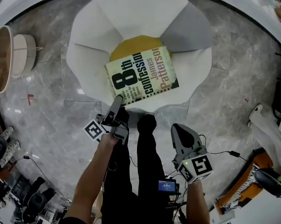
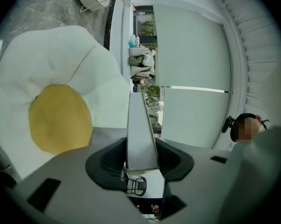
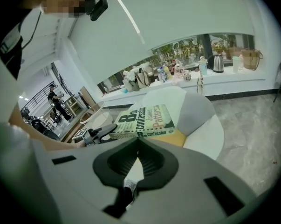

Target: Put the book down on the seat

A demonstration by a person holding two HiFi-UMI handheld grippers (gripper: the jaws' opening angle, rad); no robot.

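Observation:
The book [image 1: 141, 75], pale green with "8th confession" on its cover, lies flat over the yellow middle of the white egg-shaped seat [image 1: 86, 55]. My left gripper [image 1: 117, 101] is shut on its near left corner. In the left gripper view the book [image 2: 141, 127] stands edge-on between the jaws, with the seat's yellow cushion [image 2: 60, 119] to the left. Whether the book's weight rests on the cushion I cannot tell. My right gripper [image 1: 175, 127] hangs shut and empty on the near right, short of the seat. Its own view shows the book [image 3: 145, 119] and left gripper [image 3: 100, 133] ahead.
A round side table [image 1: 4, 57] with a wooden top stands on the marble floor to the left. The person's black-clad legs [image 1: 147, 148] are just before the seat. Cables and gear [image 1: 19, 190] lie at the near left and right. A window ledge with a kettle [image 3: 217, 63] lies beyond.

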